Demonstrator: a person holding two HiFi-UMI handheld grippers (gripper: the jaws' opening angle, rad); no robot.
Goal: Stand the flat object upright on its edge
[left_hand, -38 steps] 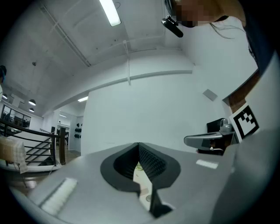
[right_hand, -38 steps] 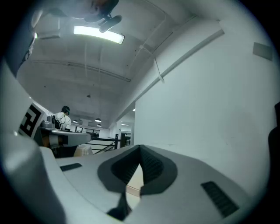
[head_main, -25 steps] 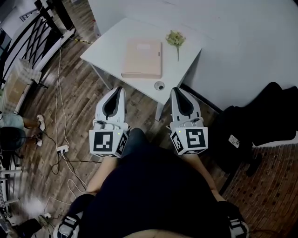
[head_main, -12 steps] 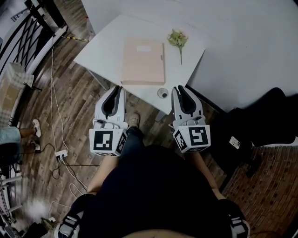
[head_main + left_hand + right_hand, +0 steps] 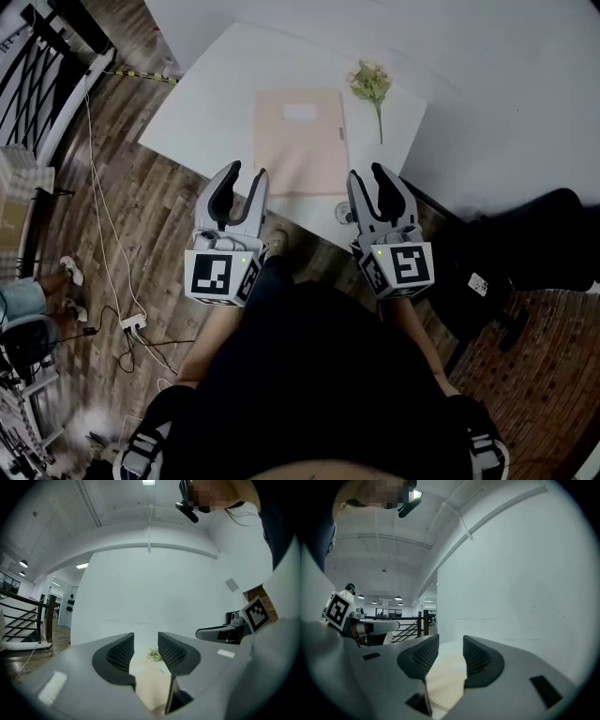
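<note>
Head view first: where does the flat thing lie?

Your pink book (image 5: 300, 141) lies flat on the white worktop (image 5: 202, 112), cover up. It is close to the front edge, with one of your tools at each near corner.

Which way does it point?

Its long axis runs straight away from you toward the wall. One short edge faces you, and the pale label patch (image 5: 300, 112) sits toward the far end. A flower sprig (image 5: 373, 84) lies beside the far right corner, apart from the book, its stem roughly along the same line.

And the left tool?

Your left hand-held gripper (image 5: 246, 174) points forward at the book's near left corner. In the left gripper view that hand-held gripper (image 5: 145, 641) has its jaws a narrow gap apart and opening. Nothing is pinched: the book (image 5: 150, 686) only shows below the gap, with the sprig (image 5: 154, 656) past it.

The right one?

Your right hand-held gripper (image 5: 368, 178) points at the near right corner, next to a small round thing (image 5: 345, 215) that it half covers. In the right gripper view this hand-held gripper (image 5: 451, 644) is likewise narrowly parted and opening, its pads bare, the book (image 5: 445, 677) lying beneath them. You cannot tell whether either tool touches the cover.
</note>
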